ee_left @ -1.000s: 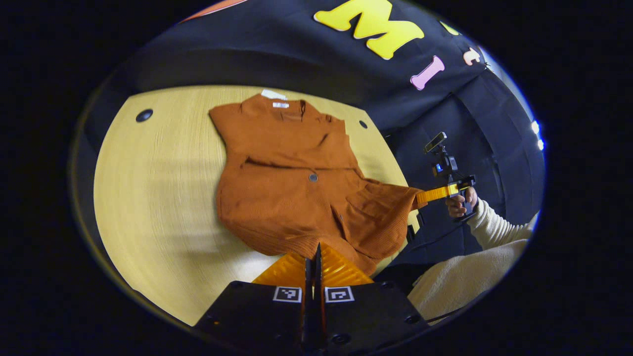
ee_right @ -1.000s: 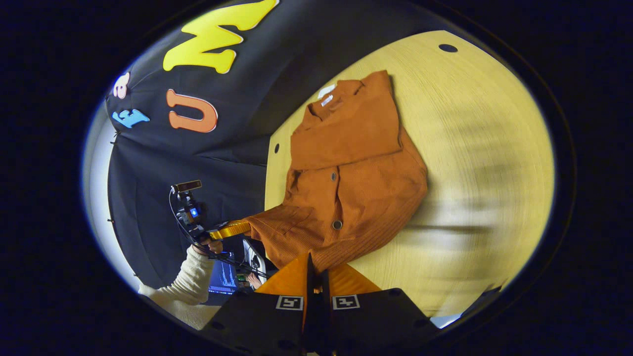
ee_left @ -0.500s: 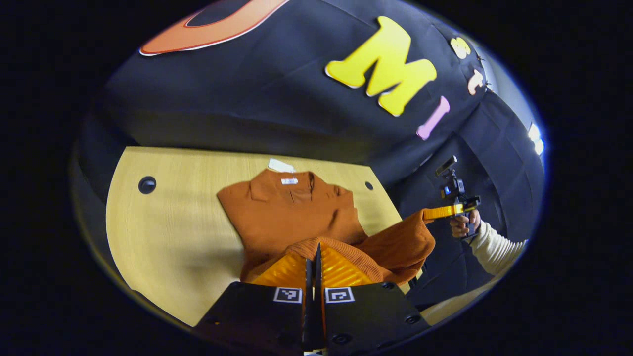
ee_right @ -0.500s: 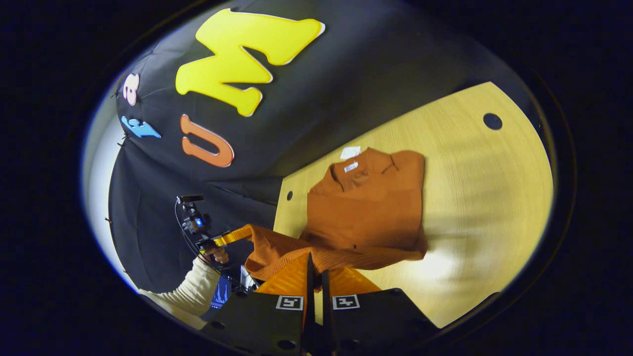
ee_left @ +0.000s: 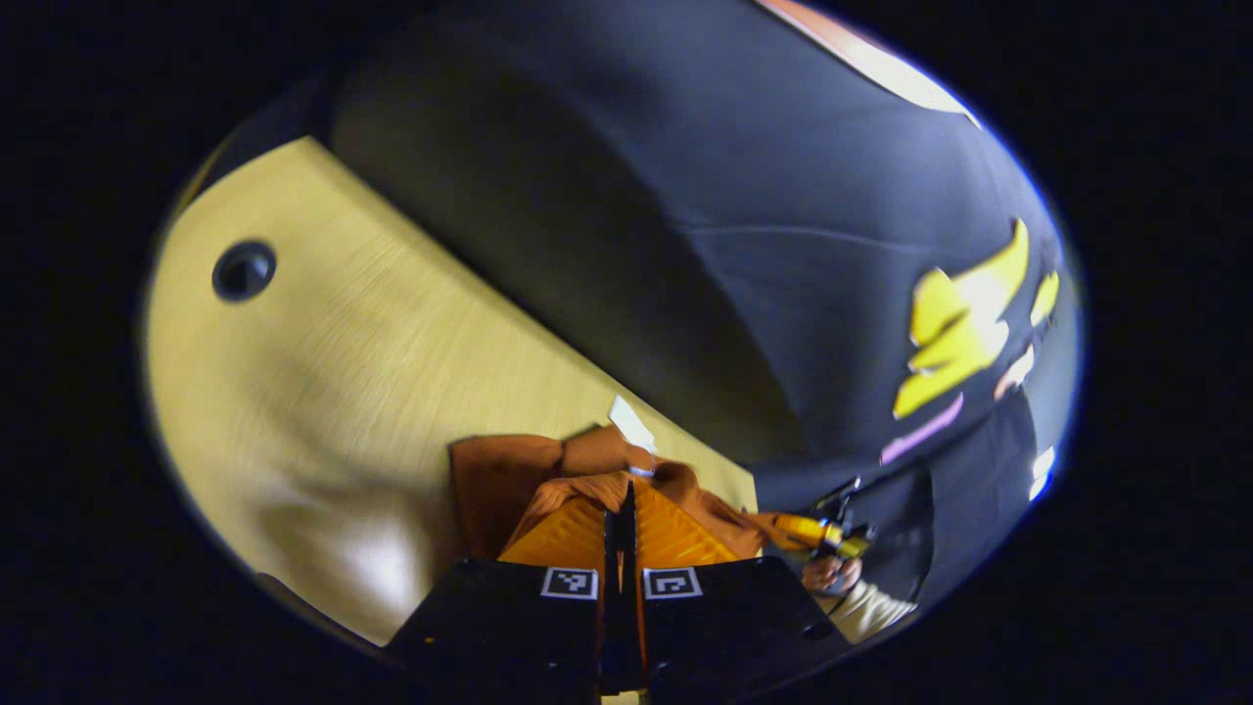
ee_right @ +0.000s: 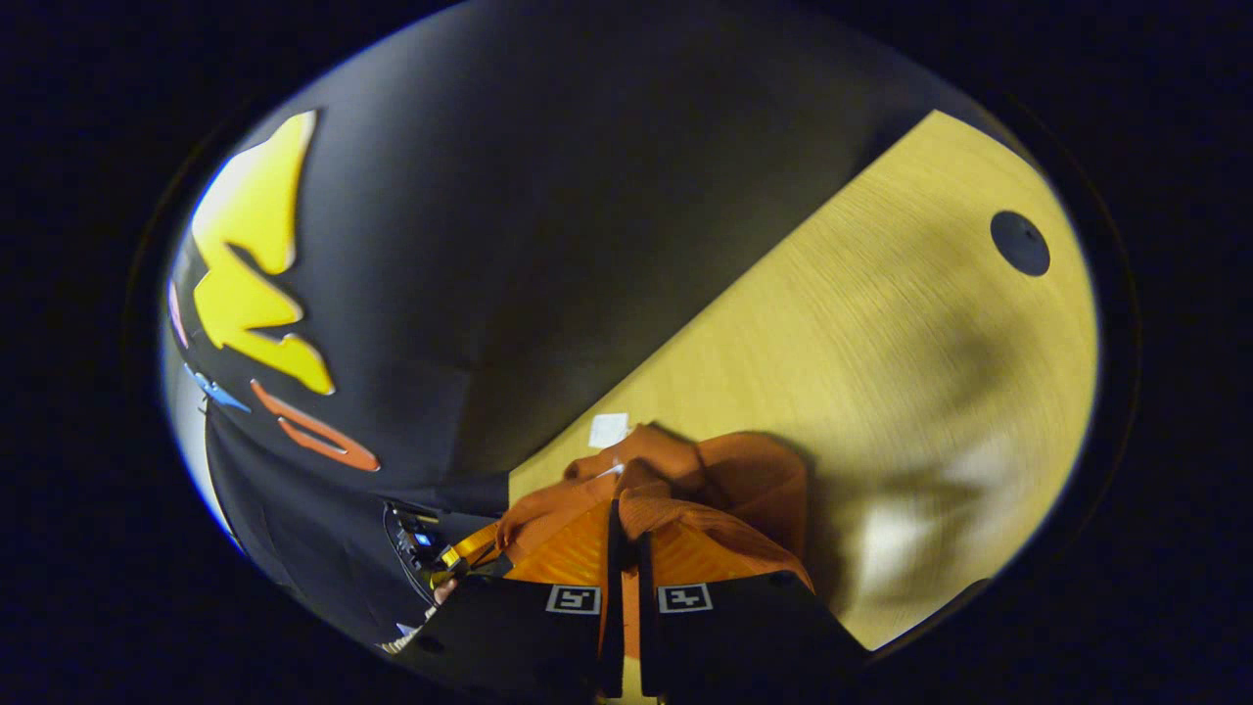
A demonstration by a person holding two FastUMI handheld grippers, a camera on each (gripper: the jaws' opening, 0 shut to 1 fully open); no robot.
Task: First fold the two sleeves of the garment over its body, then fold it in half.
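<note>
The half-fold is in hand: both grippers carry the hem of the orange garment [ee_left: 509, 480] toward its collar, which lies on the wooden table [ee_left: 323, 372] by the white tag [ee_left: 629, 426] at the table's far edge. The left gripper [ee_left: 619, 509] is clenched on a hem corner, and the right gripper [ee_right: 625, 524] likewise pinches the other corner, fingers pressed flat together on cloth. Next, the hem should be laid level with the collar, then let go. Compared with a second ago, when the body lay spread open across the table, the hem has travelled nearly to the tag and the lower body is doubled over.
</note>
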